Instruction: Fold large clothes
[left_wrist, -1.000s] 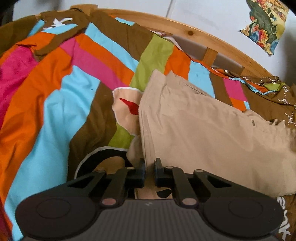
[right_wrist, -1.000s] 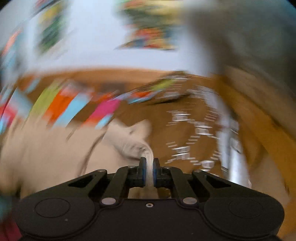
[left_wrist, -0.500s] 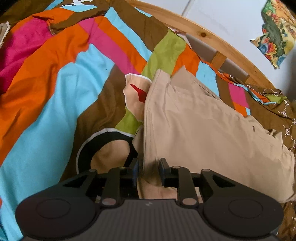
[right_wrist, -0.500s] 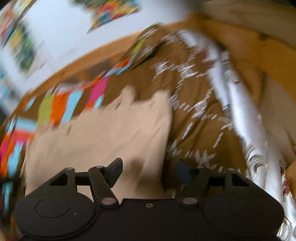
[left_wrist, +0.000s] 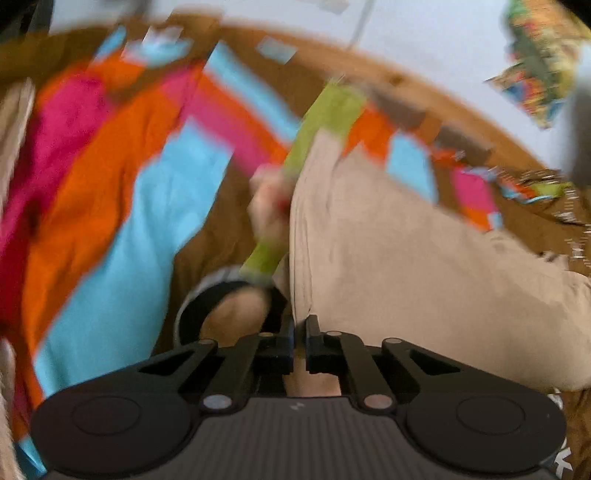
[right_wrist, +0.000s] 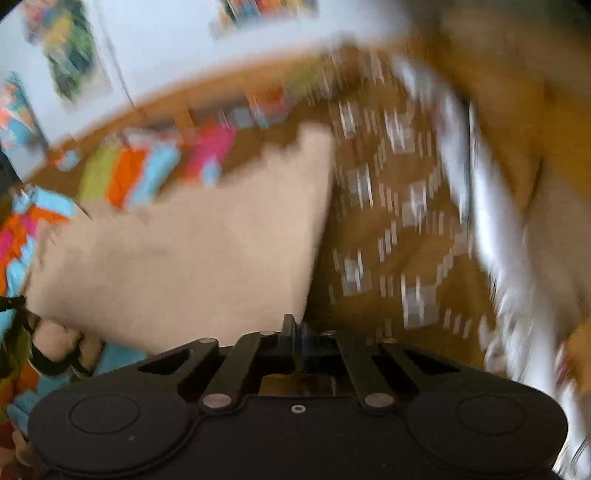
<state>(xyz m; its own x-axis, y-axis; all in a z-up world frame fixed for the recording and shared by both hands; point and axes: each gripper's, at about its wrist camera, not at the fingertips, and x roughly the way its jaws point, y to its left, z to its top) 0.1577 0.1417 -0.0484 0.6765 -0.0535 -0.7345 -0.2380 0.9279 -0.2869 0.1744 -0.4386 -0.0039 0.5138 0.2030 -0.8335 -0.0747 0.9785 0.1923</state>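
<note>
— What does the right wrist camera show?

— A blurred frame. The black two-finger right gripper (right_wrist: 298, 329) sits at the bottom, its fingers drawn together at the near right corner of a flat beige cloth garment (right_wrist: 192, 251); whether cloth lies between them cannot be told.

— And underneath?

— The garment lies on a brown bedspread with a white pattern (right_wrist: 388, 221). To its left runs a multicoloured striped cover (right_wrist: 140, 177). A curved wooden bed frame (right_wrist: 207, 96) borders the far side, with colourful pictures on the white wall (right_wrist: 70, 62) above.
</note>
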